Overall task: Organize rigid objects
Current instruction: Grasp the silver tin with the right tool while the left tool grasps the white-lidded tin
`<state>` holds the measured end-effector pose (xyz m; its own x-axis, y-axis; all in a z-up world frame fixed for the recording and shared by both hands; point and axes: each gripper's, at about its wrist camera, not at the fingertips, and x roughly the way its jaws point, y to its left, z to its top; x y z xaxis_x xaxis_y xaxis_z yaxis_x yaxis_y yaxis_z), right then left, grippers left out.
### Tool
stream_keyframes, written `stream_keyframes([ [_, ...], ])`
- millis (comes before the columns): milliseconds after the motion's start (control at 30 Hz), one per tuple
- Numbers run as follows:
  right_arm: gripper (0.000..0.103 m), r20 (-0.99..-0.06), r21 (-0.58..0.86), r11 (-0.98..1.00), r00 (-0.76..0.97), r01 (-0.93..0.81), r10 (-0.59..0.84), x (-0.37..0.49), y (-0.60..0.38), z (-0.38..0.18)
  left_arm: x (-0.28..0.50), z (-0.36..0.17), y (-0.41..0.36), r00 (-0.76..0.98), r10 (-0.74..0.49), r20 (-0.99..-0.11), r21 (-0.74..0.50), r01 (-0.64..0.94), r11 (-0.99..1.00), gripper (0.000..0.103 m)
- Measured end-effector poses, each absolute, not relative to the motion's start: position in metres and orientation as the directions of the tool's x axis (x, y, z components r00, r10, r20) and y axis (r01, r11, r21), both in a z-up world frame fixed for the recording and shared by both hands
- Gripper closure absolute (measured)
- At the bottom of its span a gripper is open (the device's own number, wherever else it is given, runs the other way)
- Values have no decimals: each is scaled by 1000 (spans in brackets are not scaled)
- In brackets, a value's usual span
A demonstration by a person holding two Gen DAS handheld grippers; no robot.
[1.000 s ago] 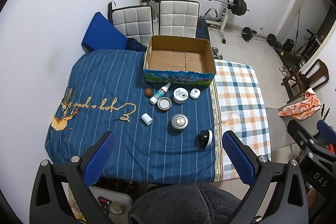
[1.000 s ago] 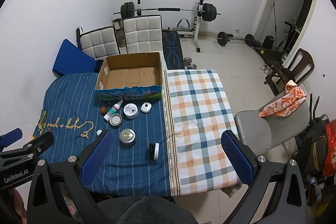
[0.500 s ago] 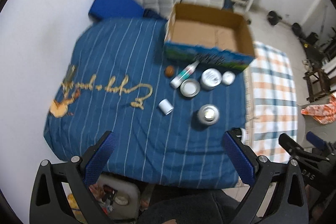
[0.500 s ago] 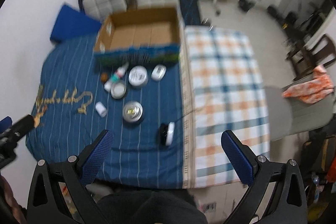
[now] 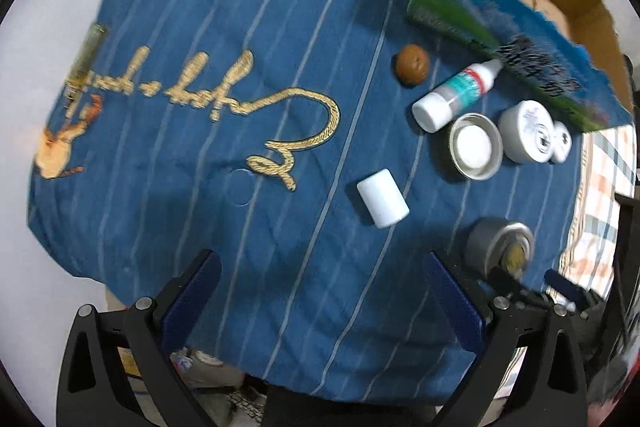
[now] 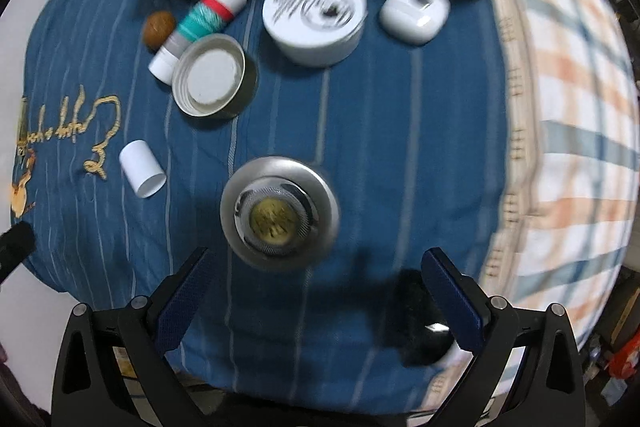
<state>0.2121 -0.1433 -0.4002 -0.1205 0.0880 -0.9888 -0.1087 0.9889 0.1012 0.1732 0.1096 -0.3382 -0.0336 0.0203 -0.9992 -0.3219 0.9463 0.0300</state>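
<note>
Approach matters most: my right tool (image 6: 316, 291) hangs wide open and empty just below the silver tin (image 6: 279, 213), so I centre before closing, while my left tool (image 5: 320, 291) waits equally open and empty.

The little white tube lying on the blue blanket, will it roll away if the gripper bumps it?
Probably yes. The white tube is a smooth cylinder lying on its side, so a sideways nudge could roll it. The quilted blue blanket looks soft and may slow it. It seems small and probably light, so the open left gripper should close across its round sides gently.
</note>
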Motion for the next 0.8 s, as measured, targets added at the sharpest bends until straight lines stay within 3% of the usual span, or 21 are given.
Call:
stream_keyframes([
  [133, 3, -984, 92, 992, -158, -86, 78, 216, -132, -429, 187, -357, 104, -57, 27, -998, 43, -300, 953, 0],
  [267, 28, -979, 85, 993, -195, -83, 67, 217, -123, -451, 198, -365, 93, -65, 15, -998, 32, -272, 962, 0],
  [567, 29, -980, 12, 999, -198, -33, 5, 225, -168, -453, 248, -380, 49, -100, -104, -990, -79, -226, 971, 0],
  [800, 29, -974, -30, 999, -225, -21, -34, 240, -235, -467, 288, -413, 17, -189, -81, -979, -39, -215, 976, 0],
])
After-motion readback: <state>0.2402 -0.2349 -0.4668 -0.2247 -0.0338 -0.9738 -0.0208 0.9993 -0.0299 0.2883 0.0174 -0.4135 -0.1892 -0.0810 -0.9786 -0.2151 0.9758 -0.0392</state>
